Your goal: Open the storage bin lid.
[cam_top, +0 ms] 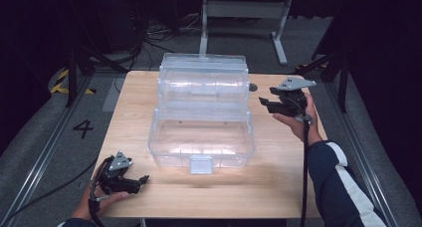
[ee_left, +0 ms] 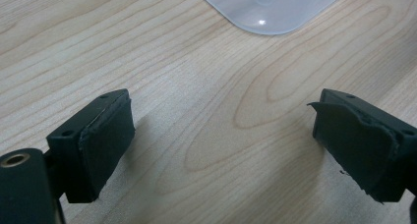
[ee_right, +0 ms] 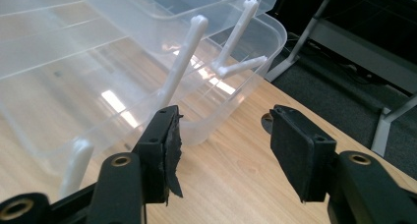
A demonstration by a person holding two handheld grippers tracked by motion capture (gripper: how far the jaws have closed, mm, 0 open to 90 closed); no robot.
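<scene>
From the high view, a clear plastic box (cam_top: 201, 120) stands in the middle of the wooden bench (cam_top: 278, 182), its tiered trays folded out and stepped back toward the far edge, a small latch (cam_top: 201, 164) at its near wall. The left gripper (cam_top: 142, 181) rests near the bench's near-left corner, well apart from the box; the right gripper (cam_top: 263, 103) is held above the bench just beside the box's right end.

The left gripper view adds that its jaws stand wide apart with nothing between them, low over bare wood, with one rounded corner of the box (ee_left: 273, 10) ahead. The right gripper view shows its jaws likewise apart and empty, and what the high view blurs: the white hinge arms (ee_right: 184, 57) linking the trays at the box's end.
</scene>
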